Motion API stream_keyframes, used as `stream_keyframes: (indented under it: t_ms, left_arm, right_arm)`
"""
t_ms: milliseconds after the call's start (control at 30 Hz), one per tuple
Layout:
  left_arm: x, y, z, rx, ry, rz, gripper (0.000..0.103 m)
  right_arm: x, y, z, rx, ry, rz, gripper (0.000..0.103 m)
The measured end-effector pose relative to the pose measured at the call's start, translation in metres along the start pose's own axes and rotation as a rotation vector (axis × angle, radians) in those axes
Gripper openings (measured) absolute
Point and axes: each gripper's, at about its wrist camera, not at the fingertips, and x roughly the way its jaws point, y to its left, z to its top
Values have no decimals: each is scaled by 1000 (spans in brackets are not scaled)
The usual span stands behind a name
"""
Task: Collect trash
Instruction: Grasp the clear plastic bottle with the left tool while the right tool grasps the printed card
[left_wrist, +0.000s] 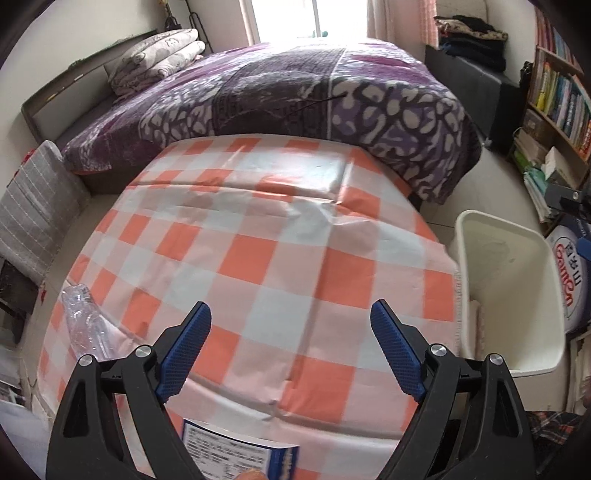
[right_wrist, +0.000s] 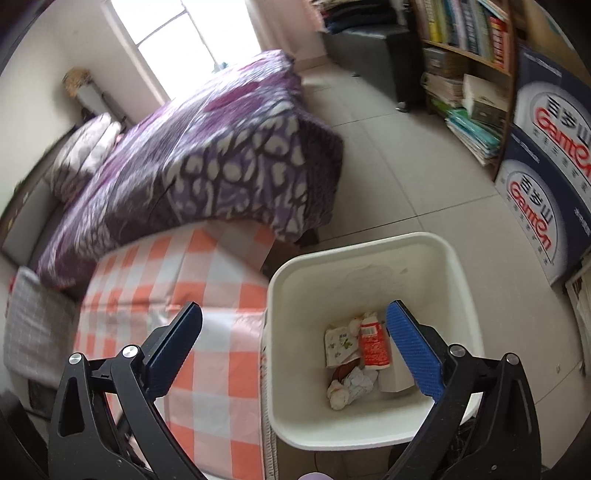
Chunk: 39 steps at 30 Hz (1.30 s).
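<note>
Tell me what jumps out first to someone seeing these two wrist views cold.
The orange-and-white checked tablecloth fills the left wrist view, with the purple patterned bedspread behind it. In the right wrist view, the white trash bin stands on the floor beside the table, holding crumpled paper and a red-and-white wrapper. Both tongs, left and right, are open with nothing between them; a crushed clear plastic bottle lies at the table's left edge.

blue-edged carton (left_wrist: 240, 452) cut off (bottom edge)
</note>
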Motion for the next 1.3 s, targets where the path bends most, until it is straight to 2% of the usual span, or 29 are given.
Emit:
stream_keyframes:
  t_ms: [200, 333, 467, 600, 700, 833, 900, 1000, 1100, 1167, 1200, 1267, 1300]
  left_arm:
    - [20, 66, 11, -81, 31, 144, 86]
    - [37, 126, 16, -212, 88, 215, 87]
    - [50, 188, 14, -357, 147, 265, 87]
    - [59, 236, 3, -481, 189, 299, 87]
    - [70, 268, -13, -590, 247, 271, 87]
    - [81, 290, -30, -688, 303, 208, 86]
    - [83, 294, -36, -715, 317, 177, 87]
    - [87, 299, -41, -737, 336, 137, 87]
    - [91, 302, -46, -755, 358, 100, 86]
    - [93, 305, -49, -770, 374, 75, 86]
    - [94, 306, -50, -776, 379, 72, 86]
    - [94, 308, -52, -780, 382, 78, 85]
    - [94, 309, -52, -776, 376, 79, 76]
  right_arm:
    - [20, 68, -36, -263, 84, 52, 96]
    - [28, 118, -72, -491, 124, 107, 96]
    - [32, 162, -114, -711, 196, 208, 96]
    - [27, 189, -146, -857, 258, 327, 96]
    - [22, 207, -171, -974, 293, 399, 96]
    - [15, 222, -200, -1116, 318, 458, 96]
    - [14, 228, -213, -1173, 359, 496, 96]
    - [15, 233, -232, -1250, 397, 507, 96]
    - [21, 238, -250, -1324, 412, 476, 96]
    - [26, 239, -259, -1357, 439, 464, 85]
    - [28, 240, -261, -1363, 453, 459, 67]
    - [26, 242, -258, -1348, 442, 485, 53]
    - [26, 243, -256, -1334, 450, 495, 54]
